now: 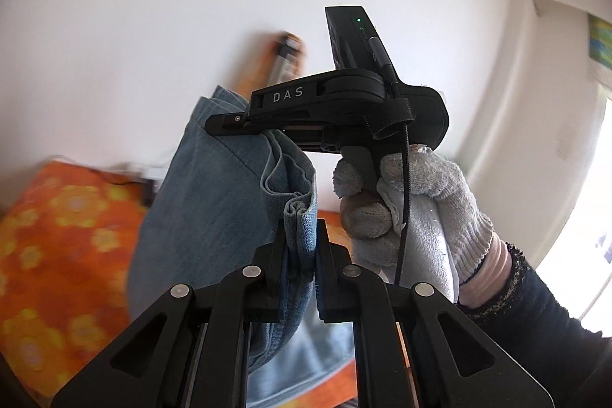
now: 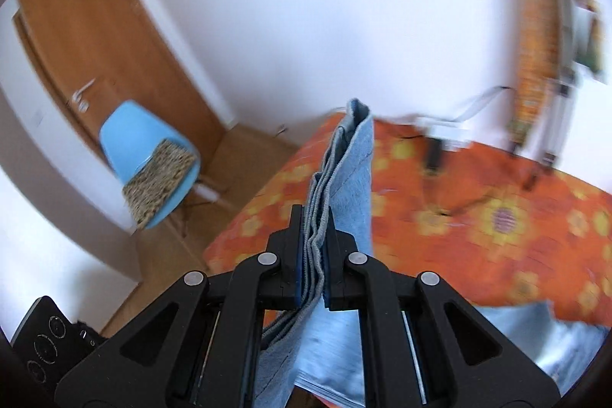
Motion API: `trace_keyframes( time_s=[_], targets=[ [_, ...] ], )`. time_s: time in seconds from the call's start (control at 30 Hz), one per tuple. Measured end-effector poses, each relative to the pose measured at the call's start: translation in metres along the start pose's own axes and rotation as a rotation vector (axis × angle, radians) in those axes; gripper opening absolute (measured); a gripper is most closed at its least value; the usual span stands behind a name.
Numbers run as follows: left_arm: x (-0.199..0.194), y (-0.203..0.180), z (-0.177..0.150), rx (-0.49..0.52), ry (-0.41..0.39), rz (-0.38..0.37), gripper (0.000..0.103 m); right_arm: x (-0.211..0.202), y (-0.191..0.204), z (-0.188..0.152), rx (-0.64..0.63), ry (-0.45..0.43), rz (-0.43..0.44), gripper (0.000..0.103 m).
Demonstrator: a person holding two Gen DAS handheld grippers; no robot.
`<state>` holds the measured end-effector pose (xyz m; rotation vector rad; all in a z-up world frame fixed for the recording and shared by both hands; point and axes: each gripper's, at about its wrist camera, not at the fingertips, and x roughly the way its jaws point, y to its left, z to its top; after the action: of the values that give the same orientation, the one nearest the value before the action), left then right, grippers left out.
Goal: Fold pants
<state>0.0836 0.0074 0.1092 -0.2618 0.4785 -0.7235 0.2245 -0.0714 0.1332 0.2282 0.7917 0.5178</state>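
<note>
White wall fills the left wrist view; the left tool [image 1: 301, 255] pinches the blue pants [image 1: 214, 201], hanging above an orange flowered bed [image 1: 57, 236]. At one o'clock, the right tool [image 1: 244, 125], gripped by a gloved hand [image 1: 413, 209], pinches the same denim.

Right wrist view: the tool pinches stacked hems; a blue chair [image 2: 141, 148] sits at nine o'clock.

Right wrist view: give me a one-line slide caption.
Right gripper clamps bunched jeans above an orange flowered bedspread, blue chair and wooden door behind.
</note>
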Motion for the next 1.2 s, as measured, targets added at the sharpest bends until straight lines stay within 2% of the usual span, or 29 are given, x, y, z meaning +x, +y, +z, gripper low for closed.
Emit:
trace_keyframes(
  time_s=[0.17, 0.37, 0.63, 0.8, 0.97, 1.03, 1.2],
  targets=[
    [0.071, -0.054, -0.018, 0.048, 0.098, -0.103, 0.009, -0.064, -0.09, -0.031, 0.094, -0.032, -0.093, 0.007],
    [0.152, -0.116, -0.053, 0.083, 0.218, -0.206, 0.009, -0.11, -0.194, -0.081, 0.21, -0.038, -0.18, 0.007],
    [0.252, -0.169, -0.111, 0.046, 0.379, -0.316, 0.009, -0.146, -0.331, -0.168, 0.383, -0.024, -0.284, 0.007],
    [0.309, -0.184, -0.148, 0.021, 0.469, -0.33, 0.009, -0.142, -0.404, -0.215, 0.477, -0.012, -0.281, 0.007],
    [0.348, -0.183, -0.174, 0.018, 0.542, -0.302, 0.009, -0.129, -0.44, -0.247, 0.477, -0.001, -0.261, 0.007],
    [0.355, -0.174, -0.182, -0.015, 0.599, -0.294, 0.016, -0.123, -0.446, -0.255, 0.466, 0.006, -0.257, 0.007],
    [0.327, -0.154, -0.19, -0.04, 0.66, -0.297, 0.016, -0.113, -0.46, -0.273, 0.445, 0.005, -0.225, 0.007]
  ],
)
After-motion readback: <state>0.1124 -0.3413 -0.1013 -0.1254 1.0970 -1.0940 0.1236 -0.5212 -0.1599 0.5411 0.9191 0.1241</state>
